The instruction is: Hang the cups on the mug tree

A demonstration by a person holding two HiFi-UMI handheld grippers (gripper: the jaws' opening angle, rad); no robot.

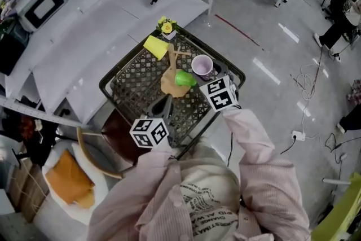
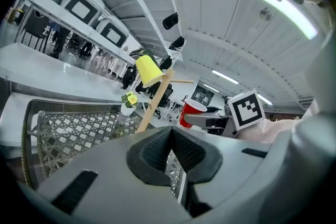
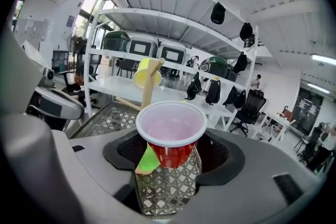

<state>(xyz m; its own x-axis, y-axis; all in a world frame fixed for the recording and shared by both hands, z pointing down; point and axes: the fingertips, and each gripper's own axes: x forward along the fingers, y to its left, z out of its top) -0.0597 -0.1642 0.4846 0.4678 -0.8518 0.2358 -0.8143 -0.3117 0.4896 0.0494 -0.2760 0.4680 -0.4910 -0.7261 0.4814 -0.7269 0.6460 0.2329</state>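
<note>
— How is the red cup (image 3: 170,126) oriented?
— It is held upright over the right part of the lattice table (image 1: 132,87), near the mug tree (image 1: 171,71). Its long axis is close to vertical and its mouth is turned up. Only its pale inside is seen.
— And the grippers?
— The right gripper (image 3: 172,160) is clamped on the cup's red wall from both sides. The left gripper (image 2: 170,144) is pressed together, nothing between its jaws.
— What is hung on the tree?
— A yellow cup (image 1: 155,46) and a green cup (image 1: 183,78) are carried on it. A small flower pot (image 1: 167,31) is set behind.
</note>
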